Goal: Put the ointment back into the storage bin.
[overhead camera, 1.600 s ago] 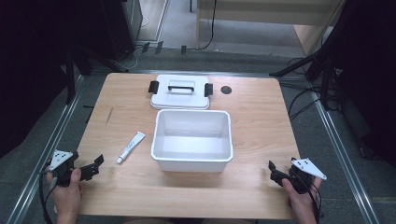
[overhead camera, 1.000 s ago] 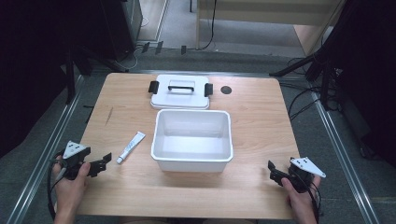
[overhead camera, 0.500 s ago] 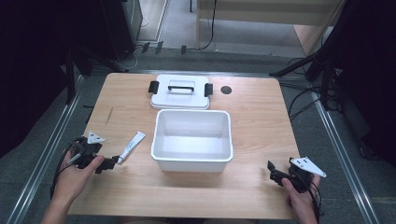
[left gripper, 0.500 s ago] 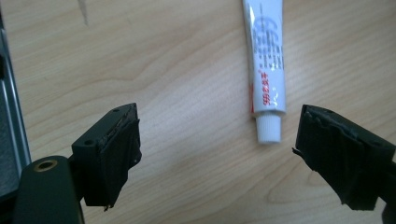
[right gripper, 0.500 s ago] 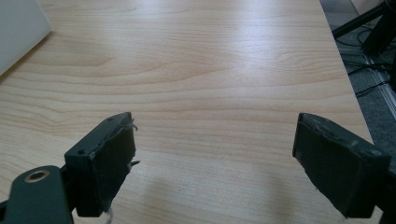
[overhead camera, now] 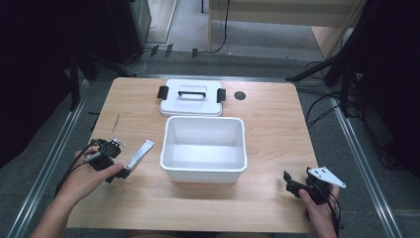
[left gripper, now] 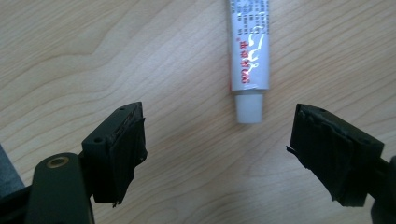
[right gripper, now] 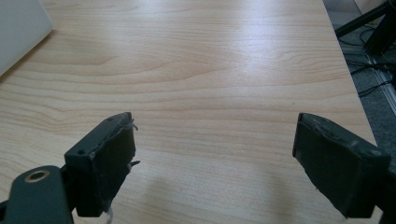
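Left gripper (overhead camera: 119, 173), lower left of the high view: jaws apart, just been closing a little, nothing between them. Tube (left gripper: 249, 56) lies on the table (overhead camera: 277, 124) just beyond, cap end nearest. Right gripper (overhead camera: 288, 182), lower right: jaws apart, over bare wood.

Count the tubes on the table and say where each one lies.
1. The tube lies on the table, left of the white bin, its cap end just ahead of the left tool. None seen elsewhere.
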`<state>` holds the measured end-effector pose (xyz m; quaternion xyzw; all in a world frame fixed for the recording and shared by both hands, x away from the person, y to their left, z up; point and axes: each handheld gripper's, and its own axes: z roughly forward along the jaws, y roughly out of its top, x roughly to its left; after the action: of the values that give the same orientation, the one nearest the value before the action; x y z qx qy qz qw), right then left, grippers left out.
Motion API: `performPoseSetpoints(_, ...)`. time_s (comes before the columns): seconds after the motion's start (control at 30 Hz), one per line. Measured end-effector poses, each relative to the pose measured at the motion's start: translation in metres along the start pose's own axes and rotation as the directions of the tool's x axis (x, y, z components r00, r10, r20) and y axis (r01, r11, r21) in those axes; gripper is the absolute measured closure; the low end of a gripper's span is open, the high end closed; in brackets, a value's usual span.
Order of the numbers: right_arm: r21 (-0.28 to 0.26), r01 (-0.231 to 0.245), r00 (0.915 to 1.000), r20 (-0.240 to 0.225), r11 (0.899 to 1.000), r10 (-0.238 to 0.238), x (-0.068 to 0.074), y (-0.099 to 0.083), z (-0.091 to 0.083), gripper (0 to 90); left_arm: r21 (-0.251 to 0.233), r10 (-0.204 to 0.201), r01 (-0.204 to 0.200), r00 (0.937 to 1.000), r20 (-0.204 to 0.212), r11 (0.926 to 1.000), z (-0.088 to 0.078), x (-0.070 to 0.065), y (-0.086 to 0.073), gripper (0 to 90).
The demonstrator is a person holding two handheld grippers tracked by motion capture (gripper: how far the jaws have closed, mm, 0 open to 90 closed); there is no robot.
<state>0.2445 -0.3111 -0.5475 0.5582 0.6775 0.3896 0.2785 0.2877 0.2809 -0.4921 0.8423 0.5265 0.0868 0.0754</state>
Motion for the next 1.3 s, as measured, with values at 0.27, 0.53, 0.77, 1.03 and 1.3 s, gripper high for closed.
performPoseSetpoints(0.27, 0.000, -0.001, 1.0000, -0.004, 1.000, 0.001, 0.000, 0.000, 0.000, 13.2, 0.100, 0.009, -0.010, 0.9999, 0.009, 0.9950, 0.002, -0.009, 0.024, 18.9)
performPoseSetpoints(0.53, 0.001, -0.002, 1.0000, -0.009, 1.000, 0.002, -0.001, 0.000, 0.000, 13.2, 0.131, 0.029, -0.030, 0.9995, 0.010, 0.9909, 0.007, -0.014, 0.043, 37.3)
performPoseSetpoints(0.77, 0.001, -0.004, 0.9999, -0.014, 1.000, 0.004, -0.001, 0.000, 0.000, 13.2, 0.168, 0.013, -0.013, 0.9999, 0.003, 0.9857, 0.014, -0.015, 0.056, 49.1)
performPoseSetpoints(1.03, 0.001, -0.007, 0.9998, -0.018, 1.000, 0.007, -0.001, 0.000, 0.000, 13.1, 0.212, -0.036, 0.036, 0.9993, -0.005, 0.9766, 0.026, -0.015, 0.065, 58.9)
performPoseSetpoints(1.3, 0.001, -0.004, 0.9998, -0.020, 1.000, 0.004, -0.001, 0.000, 0.000, 13.2, 0.227, -0.060, 0.054, 0.9980, 0.019, 0.9723, 0.030, -0.015, 0.069, 69.9)
